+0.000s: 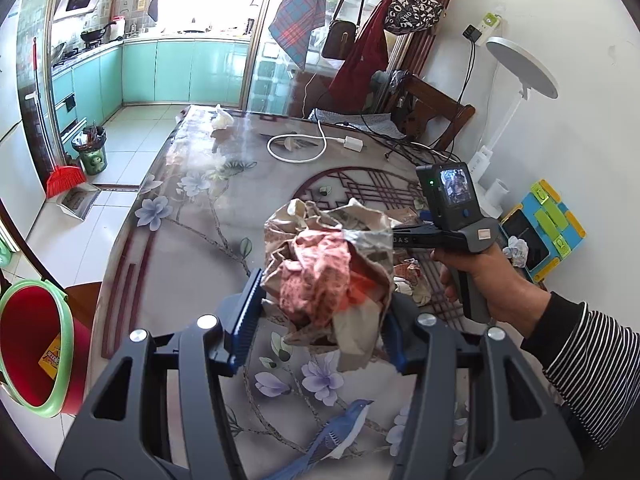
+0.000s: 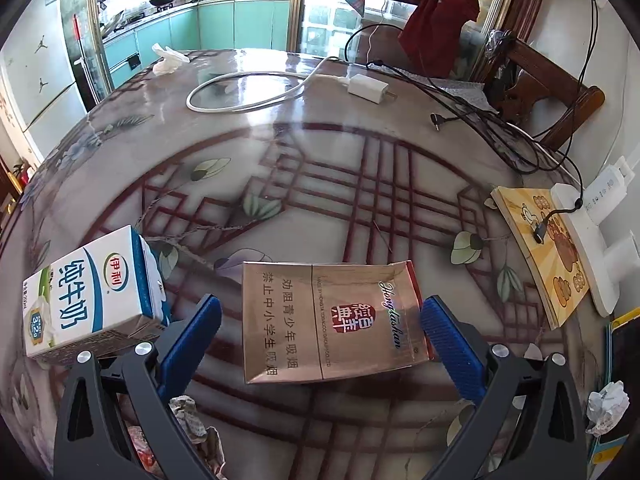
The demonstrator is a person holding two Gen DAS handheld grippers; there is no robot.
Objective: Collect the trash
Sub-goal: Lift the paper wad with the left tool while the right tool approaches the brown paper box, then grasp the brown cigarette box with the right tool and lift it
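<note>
My left gripper [image 1: 318,330] is shut on a crumpled wad of beige and pink wrapper [image 1: 324,268], held above the floral table [image 1: 192,248]. In the left wrist view a hand in a striped sleeve holds the right gripper's handle [image 1: 460,236] just beyond the wad, which hides its fingers. My right gripper [image 2: 322,346] stands open and tilted down over a flattened copper cigarette pack [image 2: 332,320], which lies between the blue pads [image 2: 192,340] without being pressed. A white and blue milk carton [image 2: 92,296] lies to the left of that gripper.
A red bucket with a green rim [image 1: 60,360] stands on the floor left of the table. A tissue [image 2: 168,60], a white charger and cable [image 2: 368,88], black cables [image 2: 500,132], a yellow book [image 2: 540,256] and a crumpled white paper [image 2: 606,404] lie on the table.
</note>
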